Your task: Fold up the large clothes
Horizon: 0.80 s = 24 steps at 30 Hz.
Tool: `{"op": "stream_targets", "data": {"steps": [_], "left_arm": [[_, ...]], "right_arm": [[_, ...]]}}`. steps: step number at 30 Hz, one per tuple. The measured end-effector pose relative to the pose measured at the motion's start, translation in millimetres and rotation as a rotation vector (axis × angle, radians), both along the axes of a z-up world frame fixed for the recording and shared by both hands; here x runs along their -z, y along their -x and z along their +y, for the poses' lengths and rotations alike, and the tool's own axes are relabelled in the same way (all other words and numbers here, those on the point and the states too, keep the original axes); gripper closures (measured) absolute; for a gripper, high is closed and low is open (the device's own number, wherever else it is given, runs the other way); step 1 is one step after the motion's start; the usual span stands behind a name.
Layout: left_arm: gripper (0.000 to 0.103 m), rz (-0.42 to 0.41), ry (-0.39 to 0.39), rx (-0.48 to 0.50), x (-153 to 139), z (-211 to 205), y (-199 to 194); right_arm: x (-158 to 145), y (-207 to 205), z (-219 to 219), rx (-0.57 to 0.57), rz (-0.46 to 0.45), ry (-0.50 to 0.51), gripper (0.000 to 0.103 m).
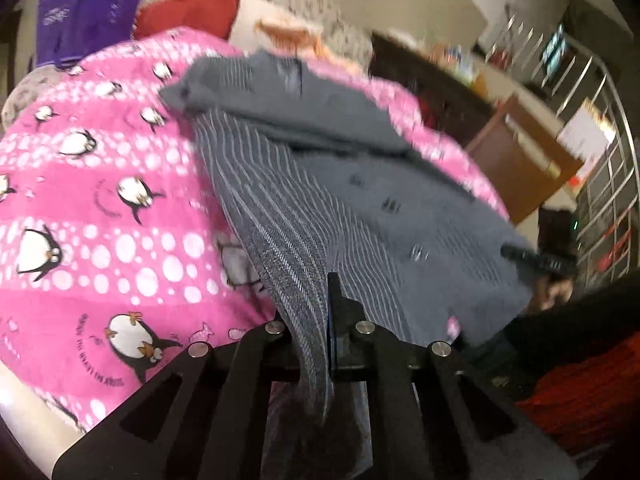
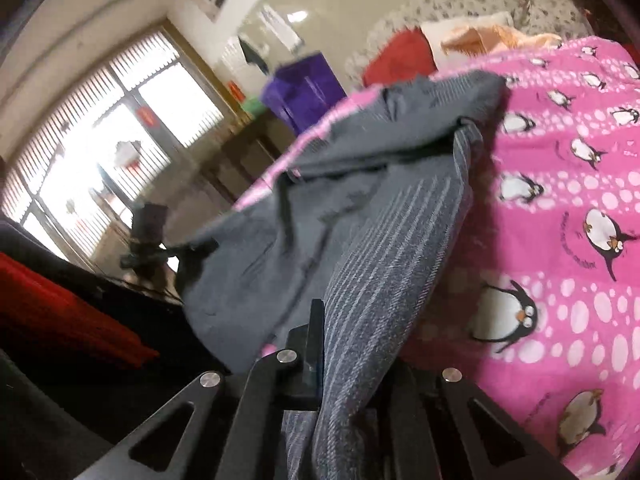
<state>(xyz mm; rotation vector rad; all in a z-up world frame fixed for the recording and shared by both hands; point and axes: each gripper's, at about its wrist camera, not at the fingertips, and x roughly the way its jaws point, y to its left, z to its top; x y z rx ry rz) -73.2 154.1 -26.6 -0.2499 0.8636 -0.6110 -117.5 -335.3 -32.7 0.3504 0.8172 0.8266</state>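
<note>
Grey striped garment, lying across the pink penguin blanket, one edge each pinched in left gripper and right gripper; risk: uneven pulling slips fabric, skewing fold.

Motion blur throughout, blown-out window glare, fisheye-warped edges.

The grey striped garment lay across the middle of the pink penguin blanket, leaving open blanket on one side where a gripper could pass. At the blanket's far end a red pillow, an orange cloth and a purple bag crowded the way. Beyond the garment's other edge, a metal rack and a brown cabinet closed in that side.
</note>
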Motion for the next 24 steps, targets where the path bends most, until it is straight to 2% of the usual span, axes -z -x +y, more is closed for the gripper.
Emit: {"op": "stream_targets", "data": {"steps": [3, 8, 11, 14, 16, 21, 24], "left_arm": [[0.099, -0.022, 0.07, -0.048, -10, 14, 7], [0.099, -0.068, 0.242, -0.139, -35, 40, 17], [0.099, -0.092, 0.265, -0.145, -51, 40, 22], [0.099, -0.103, 0.291, -0.169, -59, 40, 15], [0.099, -0.09, 0.299, -0.219, -57, 42, -3], [0.099, -0.085, 0.3, -0.308, -58, 41, -59], [0.099, -0.101, 0.253, -0.366, -66, 36, -113]], "right_arm": [[-8, 12, -5, 0.008, -0.021, -0.062, 0.098], [-26, 35, -7, 0.027, -0.057, -0.145, 0.098], [-40, 46, -8, 0.044, -0.082, -0.189, 0.098], [-50, 42, -11, 0.073, -0.106, -0.191, 0.098], [-53, 23, -17, 0.126, -0.121, -0.189, 0.099], [-64, -60, -30, 0.26, -0.142, -0.157, 0.099], [-69, -116, -27, 0.295, -0.146, -0.083, 0.099]]}}
